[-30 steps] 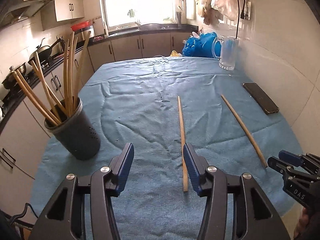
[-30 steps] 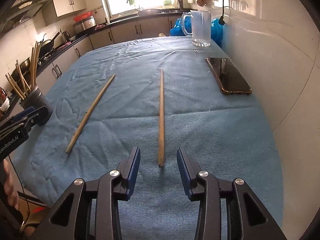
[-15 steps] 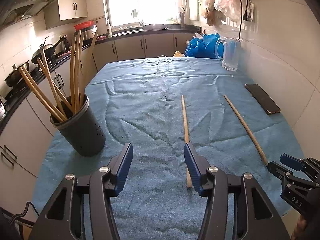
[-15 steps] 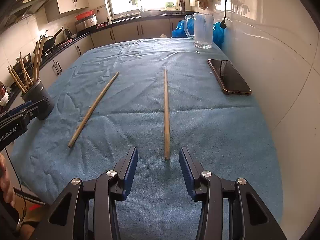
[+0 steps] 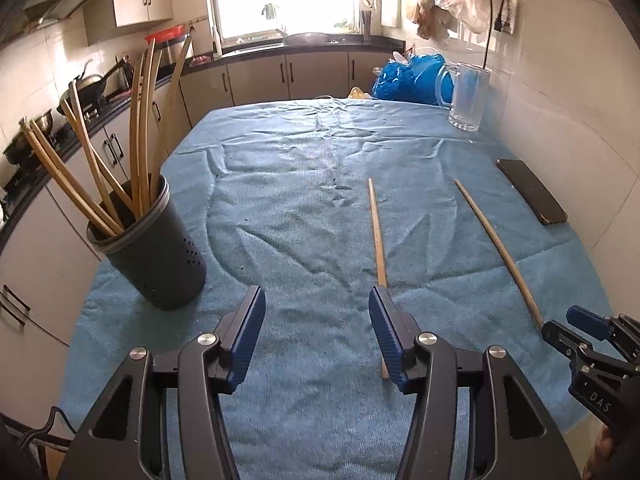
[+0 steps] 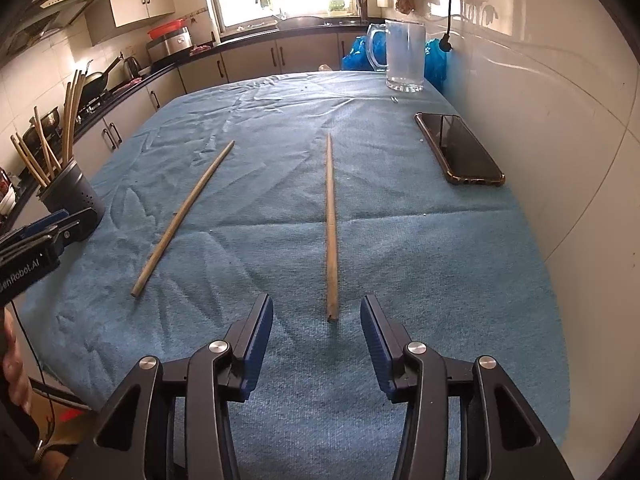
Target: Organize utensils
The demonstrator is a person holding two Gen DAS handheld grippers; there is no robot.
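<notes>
Right wrist view: right chopstick (image 6: 330,224) flat on blue-clothed tabletop (image 6: 420,264), lengthwise, near end just ahead of right gripper (image 6: 317,334) and centred between its blue pads; jaws spread wide, nothing held. Left chopstick (image 6: 184,216) angled, well apart to the left. Left wrist view: same left chopstick (image 5: 378,240) with near end passing beside and behind right-hand pad of left gripper (image 5: 317,330); contact unclear. Jaws spread, empty. Dark holder (image 5: 154,248) upright at left tabletop edge, several chopsticks standing inside. Phone (image 6: 458,150) and glass jug (image 6: 404,56) farther off by wall.
</notes>
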